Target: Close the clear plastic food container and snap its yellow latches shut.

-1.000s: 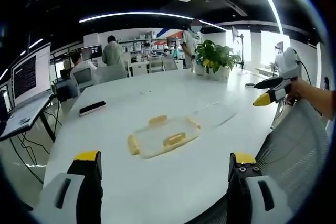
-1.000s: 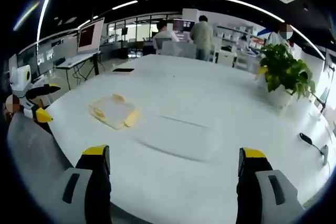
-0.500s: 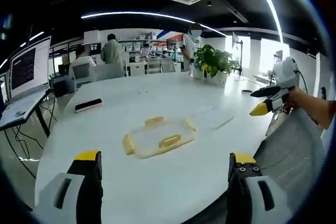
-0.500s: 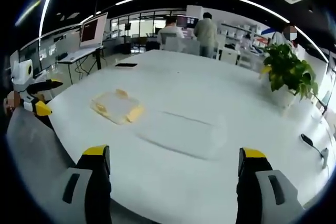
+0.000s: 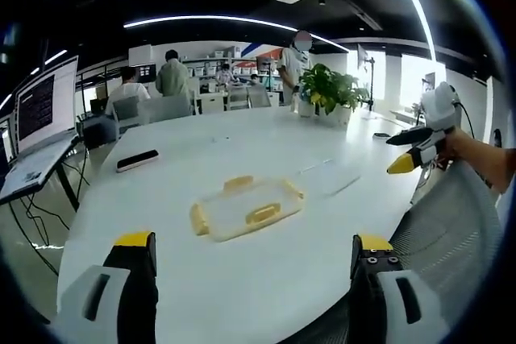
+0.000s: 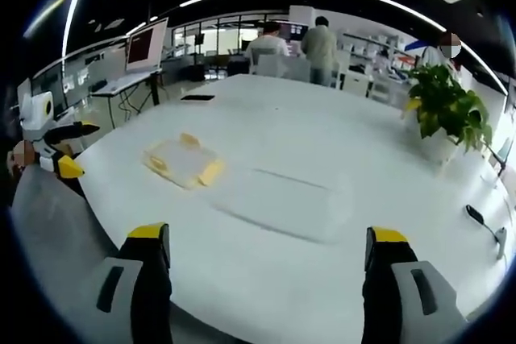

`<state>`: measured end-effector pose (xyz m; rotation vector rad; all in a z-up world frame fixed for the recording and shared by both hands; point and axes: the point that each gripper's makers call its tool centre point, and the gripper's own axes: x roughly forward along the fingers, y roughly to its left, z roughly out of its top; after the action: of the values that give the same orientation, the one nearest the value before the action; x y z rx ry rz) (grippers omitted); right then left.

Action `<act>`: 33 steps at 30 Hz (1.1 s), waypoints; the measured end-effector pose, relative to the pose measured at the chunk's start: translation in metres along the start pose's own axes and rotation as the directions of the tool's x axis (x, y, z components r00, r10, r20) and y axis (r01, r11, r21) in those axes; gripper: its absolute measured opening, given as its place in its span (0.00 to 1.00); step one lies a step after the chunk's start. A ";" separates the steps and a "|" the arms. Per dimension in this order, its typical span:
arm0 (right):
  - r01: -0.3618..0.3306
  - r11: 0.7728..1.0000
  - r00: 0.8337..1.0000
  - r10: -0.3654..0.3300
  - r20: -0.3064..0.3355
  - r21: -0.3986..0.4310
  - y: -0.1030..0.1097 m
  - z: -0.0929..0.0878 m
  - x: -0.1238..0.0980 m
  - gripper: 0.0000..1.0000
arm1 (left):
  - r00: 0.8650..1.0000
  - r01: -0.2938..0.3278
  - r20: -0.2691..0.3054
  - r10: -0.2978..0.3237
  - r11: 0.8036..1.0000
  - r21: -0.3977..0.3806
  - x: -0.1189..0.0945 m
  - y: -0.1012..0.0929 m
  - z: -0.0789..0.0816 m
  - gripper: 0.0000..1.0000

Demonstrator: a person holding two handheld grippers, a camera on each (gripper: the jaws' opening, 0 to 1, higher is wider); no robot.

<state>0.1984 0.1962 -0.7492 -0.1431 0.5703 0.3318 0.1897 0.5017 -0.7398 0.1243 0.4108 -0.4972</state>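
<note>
Your left gripper point(image 5: 250, 267) and right gripper point(image 6: 266, 259) both have jaws spread, holding nothing. The lid point(image 5: 246, 209) lies ahead between the left jaws; the container point(image 6: 282, 204) ahead between the right jaws, on the table point(image 5: 242, 296).

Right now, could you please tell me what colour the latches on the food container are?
Yellow. The latches on the clear container show best in the left gripper view.

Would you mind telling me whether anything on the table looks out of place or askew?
Nothing is spilled or damaged. The lid with yellow latches lies flat beside the clear container base, not on it, so the container is still open.
</note>
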 end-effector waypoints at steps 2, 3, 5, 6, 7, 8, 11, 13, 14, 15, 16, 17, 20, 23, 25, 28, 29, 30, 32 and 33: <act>0.004 1.000 1.000 -0.004 0.004 0.006 -0.002 0.001 -0.001 0.98 | 1.000 0.005 -0.003 -0.005 1.000 -0.002 0.000 -0.001 0.000 0.98; 0.005 1.000 1.000 -0.005 0.003 0.008 -0.002 0.000 -0.001 0.98 | 1.000 0.008 -0.006 -0.008 1.000 -0.003 0.000 -0.002 -0.001 0.98; 0.007 1.000 1.000 -0.007 0.000 0.009 -0.002 0.000 -0.001 0.97 | 1.000 0.010 -0.019 -0.010 1.000 0.000 0.001 -0.002 -0.003 0.97; 0.005 1.000 1.000 -0.005 0.000 0.008 -0.002 0.000 -0.001 0.96 | 1.000 0.010 -0.023 -0.010 1.000 0.003 0.001 -0.002 -0.004 0.97; 0.004 1.000 1.000 -0.004 -0.004 0.005 -0.002 -0.001 -0.001 0.95 | 1.000 0.007 -0.025 -0.007 1.000 0.006 0.001 -0.002 -0.004 0.97; 0.003 1.000 1.000 -0.003 -0.011 0.001 -0.001 -0.002 -0.001 0.95 | 1.000 0.005 -0.024 -0.005 1.000 0.006 0.001 -0.002 -0.004 0.98; -0.005 1.000 1.000 0.005 -0.022 -0.002 0.000 -0.004 0.000 0.94 | 1.000 0.003 -0.016 -0.003 1.000 -0.003 0.000 -0.001 -0.002 0.98; -0.008 1.000 1.000 0.008 -0.012 -0.005 0.001 -0.002 0.000 0.95 | 1.000 -0.005 -0.013 0.005 1.000 0.000 0.000 0.001 -0.002 0.98; -0.006 1.000 1.000 0.006 -0.012 -0.004 0.000 -0.002 0.000 0.95 | 1.000 -0.006 -0.012 0.006 1.000 0.003 0.000 0.001 -0.002 0.97; -0.002 1.000 1.000 0.002 -0.016 -0.002 0.000 -0.003 0.000 0.95 | 1.000 -0.004 -0.015 0.004 1.000 0.003 0.001 0.001 -0.002 0.97; 0.002 1.000 1.000 -0.002 -0.029 -0.002 -0.002 -0.005 0.000 0.95 | 1.000 -0.002 -0.022 0.002 1.000 0.002 0.001 0.001 -0.004 0.97; 0.003 1.000 0.999 -0.003 -0.035 0.001 -0.002 -0.006 0.000 0.94 | 1.000 -0.002 -0.022 0.002 1.000 0.002 0.001 0.001 -0.004 0.97; -0.005 1.000 1.000 0.005 -0.021 0.003 0.000 -0.004 0.001 0.94 | 1.000 0.002 -0.022 -0.001 1.000 0.003 0.001 0.001 -0.004 0.97; -0.002 1.000 1.000 0.002 -0.027 0.005 -0.001 -0.005 0.001 0.94 | 1.000 0.001 -0.022 0.000 1.000 0.010 0.001 0.002 -0.004 0.98; -0.001 1.000 0.999 0.002 -0.034 0.007 -0.001 -0.006 0.001 0.93 | 0.999 0.003 -0.033 -0.002 1.000 0.020 0.001 0.001 -0.006 0.98; -0.005 1.000 0.999 0.004 -0.049 -0.013 0.001 -0.008 0.002 0.94 | 0.999 0.005 -0.032 -0.004 1.000 0.020 0.002 0.001 -0.005 0.98; -0.009 1.000 0.999 0.008 -0.049 -0.016 0.003 -0.008 0.002 0.95 | 0.999 0.014 -0.030 -0.013 1.000 0.004 0.001 0.000 -0.005 0.98; -0.011 1.000 0.999 0.010 -0.048 -0.020 0.003 -0.007 0.002 0.96 | 0.999 0.017 -0.029 -0.017 1.000 -0.002 0.001 0.000 -0.004 0.98; -0.013 1.000 0.999 0.011 -0.045 -0.028 0.003 -0.006 0.001 0.97 | 0.999 0.039 -0.026 -0.040 0.999 -0.014 0.001 -0.002 -0.004 0.99; -0.018 0.999 0.999 0.017 -0.039 -0.029 0.004 -0.004 0.000 0.97 | 0.999 0.046 -0.024 -0.046 0.999 -0.010 0.001 -0.002 -0.004 0.99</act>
<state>0.1953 0.1997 -0.7527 -0.1737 0.6056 0.3551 0.1886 0.5004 -0.7437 0.1122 0.4400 -0.5393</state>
